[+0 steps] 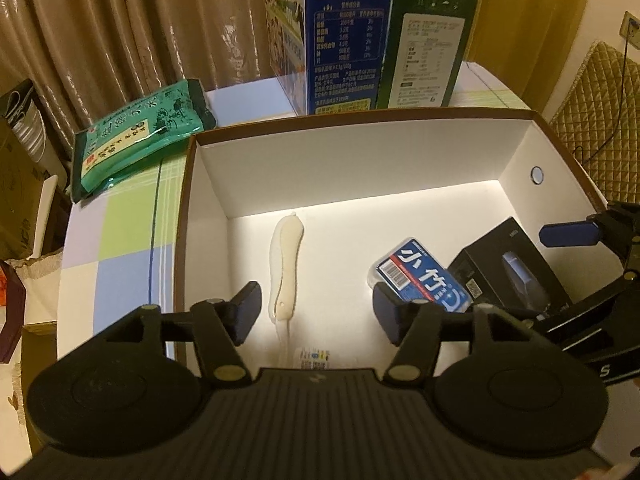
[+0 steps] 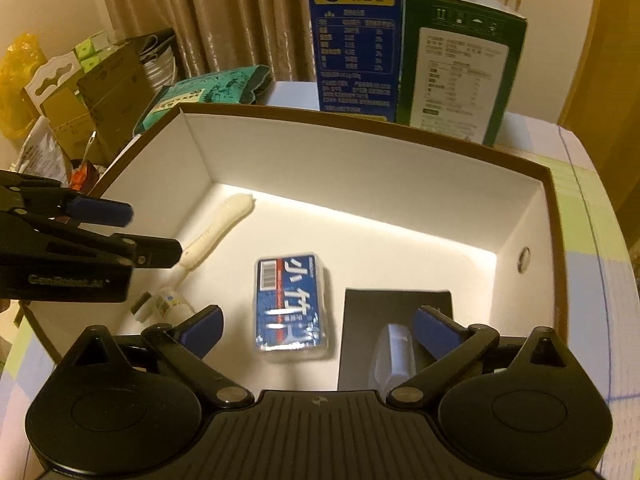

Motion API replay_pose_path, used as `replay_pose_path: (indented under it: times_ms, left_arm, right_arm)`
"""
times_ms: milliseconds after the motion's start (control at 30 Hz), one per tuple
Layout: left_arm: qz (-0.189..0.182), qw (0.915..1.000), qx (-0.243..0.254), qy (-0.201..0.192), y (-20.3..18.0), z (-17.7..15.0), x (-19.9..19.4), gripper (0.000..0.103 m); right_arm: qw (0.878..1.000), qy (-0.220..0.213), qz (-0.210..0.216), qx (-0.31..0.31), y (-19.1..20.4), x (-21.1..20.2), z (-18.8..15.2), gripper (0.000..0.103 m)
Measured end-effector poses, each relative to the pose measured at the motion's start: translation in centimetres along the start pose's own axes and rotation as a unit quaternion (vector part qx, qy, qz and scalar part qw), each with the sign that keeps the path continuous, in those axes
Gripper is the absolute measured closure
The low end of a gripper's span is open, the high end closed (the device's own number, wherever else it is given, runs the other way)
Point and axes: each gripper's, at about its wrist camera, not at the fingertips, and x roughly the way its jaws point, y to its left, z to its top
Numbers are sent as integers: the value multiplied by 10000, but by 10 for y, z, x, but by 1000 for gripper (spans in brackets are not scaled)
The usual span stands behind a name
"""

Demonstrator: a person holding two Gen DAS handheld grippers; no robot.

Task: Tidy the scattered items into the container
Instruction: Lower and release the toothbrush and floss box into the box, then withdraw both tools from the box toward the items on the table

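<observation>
A white-lined, brown-rimmed cardboard box (image 1: 360, 152) (image 2: 360, 168) holds three items. A cream-white brush (image 1: 286, 264) (image 2: 216, 228) lies on its floor at the left. A blue wrapped pack (image 1: 420, 276) (image 2: 290, 304) lies in the middle. A black carton (image 1: 516, 272) (image 2: 396, 320) lies at the right. My left gripper (image 1: 316, 312) (image 2: 148, 232) hovers over the brush, open, with nothing pressed between its pads. My right gripper (image 2: 318, 332) stands wide open above the blue pack and the black carton. One of its blue pads (image 1: 568, 234) shows at the right edge of the left wrist view.
Behind the box stand a tall blue carton (image 1: 344, 32) (image 2: 354, 40) and a green carton (image 1: 428, 48) (image 2: 460, 72). A green packet (image 1: 144, 136) (image 2: 216, 88) lies at the box's back left corner on the checked tablecloth (image 1: 120, 232). Cardboard boxes (image 2: 100, 100) crowd the left; curtains hang behind.
</observation>
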Motion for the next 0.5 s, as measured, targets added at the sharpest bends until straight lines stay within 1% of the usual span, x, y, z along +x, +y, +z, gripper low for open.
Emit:
replay_pose_path:
  times_ms: [67, 133, 200, 300, 500]
  left_arm:
    - [32, 10000, -14, -16, -1, -3, -6, 43]
    - [37, 10000, -33, -25, -2, -7, -13, 40]
    - [60, 10000, -43, -48, -3, -11, -20, 35]
    - [116, 9999, -31, -123, -5, -19, -33, 32]
    - [169, 9995, -118, -252, -5, -33, -59, 30]
  right_arm:
    - [10000, -22, -39, 24, 0, -6, -4, 2]
    - [10000, -45, -56, 51, 0, -12, -7, 2]
    - [9999, -61, -70, 98, 1, -19, -11, 2]
    - [9998, -124, -85, 156, 2, -29, -16, 2]
    - [9993, -300, -109, 190, 7, -52, -25, 2]
